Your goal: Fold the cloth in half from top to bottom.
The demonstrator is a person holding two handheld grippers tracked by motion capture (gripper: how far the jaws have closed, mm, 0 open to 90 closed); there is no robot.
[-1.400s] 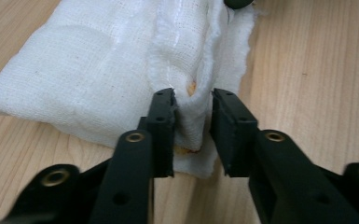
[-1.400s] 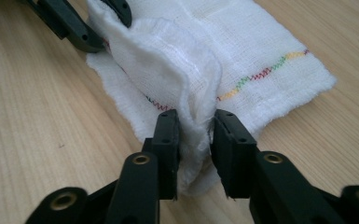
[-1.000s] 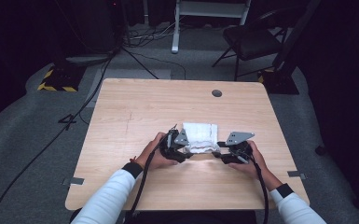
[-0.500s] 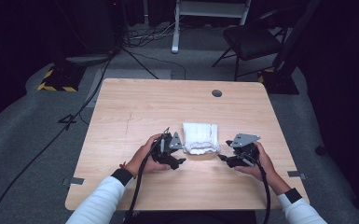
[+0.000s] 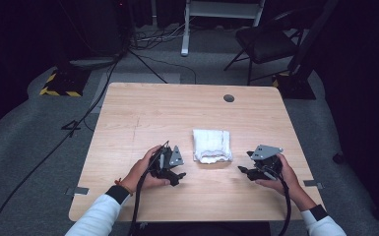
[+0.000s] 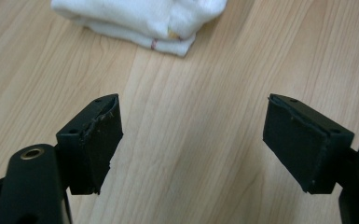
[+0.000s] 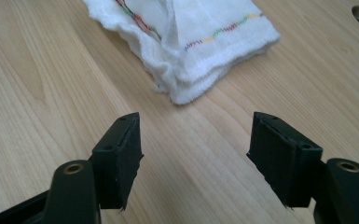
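A: The folded white cloth (image 5: pixel 212 145) lies flat on the wooden counter (image 5: pixel 142 113), between the two claws and a little farther from the person than they are. Neither claw touches it.

B: How are the hands posed?

A: The left hand (image 5: pixel 142 172) rests low on the counter and holds the left claw (image 5: pixel 177 178), which points toward the right side. The right hand (image 5: pixel 280 172) holds the right claw (image 5: pixel 242 172), which points toward the left. Both forearms come in from the near edge, in white sleeves with dark cuffs.

B: And the jaws?

A: Both claws are released. Their jaws have just been opening, and between them I see bare wood only; the cloth (image 6: pixel 140 21) lies ahead of them in both gripper views.

B: What is hard to see?

A: The cloth (image 7: pixel 186 42) is cut off at the top of both gripper views. How many layers it has, I cannot tell.

B: The room?

A: The counter has a round cable hole (image 5: pixel 229 98) near the far edge. Around it is grey carpet, with cables (image 5: pixel 54 147), a dark chair (image 5: pixel 266 44) and a white frame (image 5: pixel 221 14) in a dim background.
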